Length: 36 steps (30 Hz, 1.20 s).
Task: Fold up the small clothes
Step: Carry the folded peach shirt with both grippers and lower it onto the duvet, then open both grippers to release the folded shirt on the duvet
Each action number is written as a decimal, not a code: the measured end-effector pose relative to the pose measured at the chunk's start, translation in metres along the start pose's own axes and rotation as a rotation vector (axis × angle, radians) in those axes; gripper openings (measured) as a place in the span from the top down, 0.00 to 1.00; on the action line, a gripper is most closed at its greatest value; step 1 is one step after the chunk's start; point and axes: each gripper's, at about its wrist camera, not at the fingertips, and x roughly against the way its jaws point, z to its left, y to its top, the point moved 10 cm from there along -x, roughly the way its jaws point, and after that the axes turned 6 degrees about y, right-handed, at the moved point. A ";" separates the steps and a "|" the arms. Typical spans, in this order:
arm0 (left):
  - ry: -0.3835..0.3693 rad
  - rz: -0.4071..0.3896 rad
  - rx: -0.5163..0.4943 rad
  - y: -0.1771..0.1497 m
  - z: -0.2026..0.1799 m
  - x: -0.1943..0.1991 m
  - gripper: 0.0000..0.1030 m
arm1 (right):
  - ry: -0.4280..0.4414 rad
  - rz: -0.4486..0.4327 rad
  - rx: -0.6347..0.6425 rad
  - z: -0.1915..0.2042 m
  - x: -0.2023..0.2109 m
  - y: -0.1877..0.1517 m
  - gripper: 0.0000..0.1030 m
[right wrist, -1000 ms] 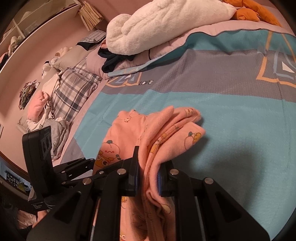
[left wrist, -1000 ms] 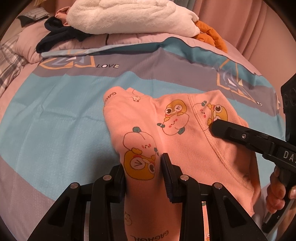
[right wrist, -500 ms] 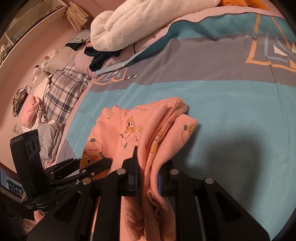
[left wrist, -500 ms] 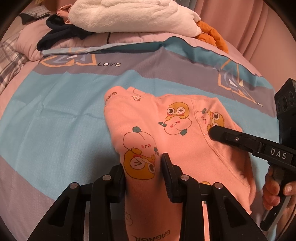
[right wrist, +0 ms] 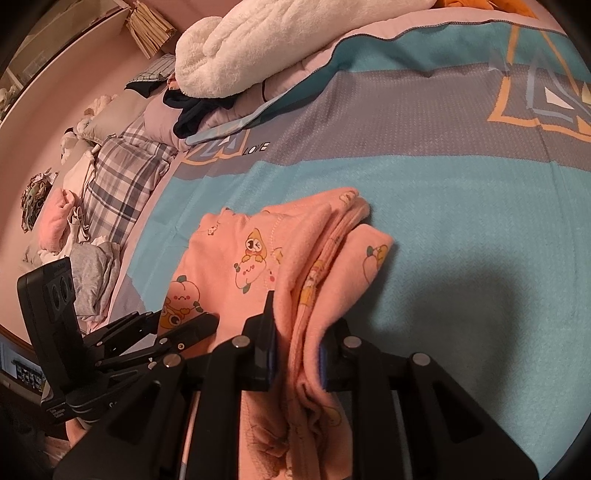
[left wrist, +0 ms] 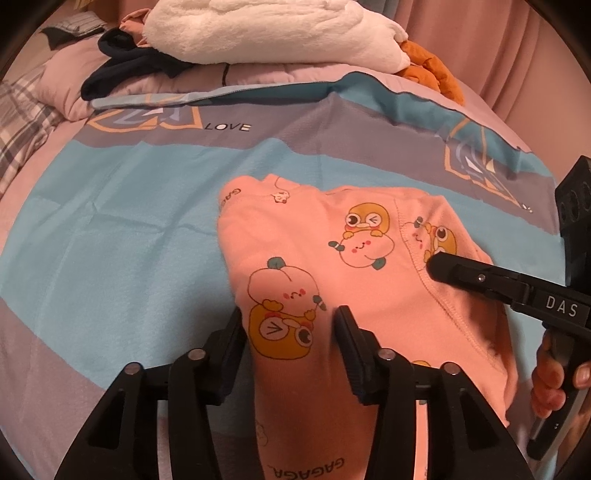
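Note:
A small pink garment (left wrist: pixel 332 273) with cartoon prints lies folded on the blue and grey bedspread (left wrist: pixel 110 236). My left gripper (left wrist: pixel 290 325) has its jaws apart on either side of the garment's near left fold and is not pinching it. My right gripper (right wrist: pixel 295 332) also has its jaws parted around the bunched right edge of the garment (right wrist: pixel 258 266), with cloth loose between them. The right gripper shows in the left wrist view (left wrist: pixel 436 264), resting on the garment's seam. The left gripper shows in the right wrist view (right wrist: pixel 199 325).
A white fluffy blanket (left wrist: pixel 266 29) and a dark garment (left wrist: pixel 122 62) lie on pillows at the far end of the bed. An orange plush (left wrist: pixel 432 74) sits at the far right. A plaid pillow (right wrist: pixel 118 184) and loose clothes (right wrist: pixel 88 273) lie at the left.
Both grippers have opened and let go of the pink garment, which now rests on the bedspread. The right gripper has lowered its side of the cloth.

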 end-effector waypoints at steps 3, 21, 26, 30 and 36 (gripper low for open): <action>0.003 0.001 0.005 -0.001 0.002 0.000 0.47 | -0.006 -0.001 0.003 0.000 0.001 -0.001 0.80; 0.054 -0.006 -0.006 -0.001 0.008 0.000 0.32 | -0.055 0.002 0.006 -0.008 0.001 -0.003 0.68; 0.052 -0.003 0.001 -0.002 0.011 0.000 0.30 | -0.082 0.003 0.015 -0.010 0.001 -0.003 0.63; 0.054 -0.003 -0.001 -0.002 0.010 0.000 0.30 | -0.097 0.003 0.019 -0.011 0.001 -0.002 0.59; 0.058 -0.002 0.000 -0.001 0.011 0.000 0.26 | -0.117 0.003 0.025 -0.015 0.001 -0.002 0.54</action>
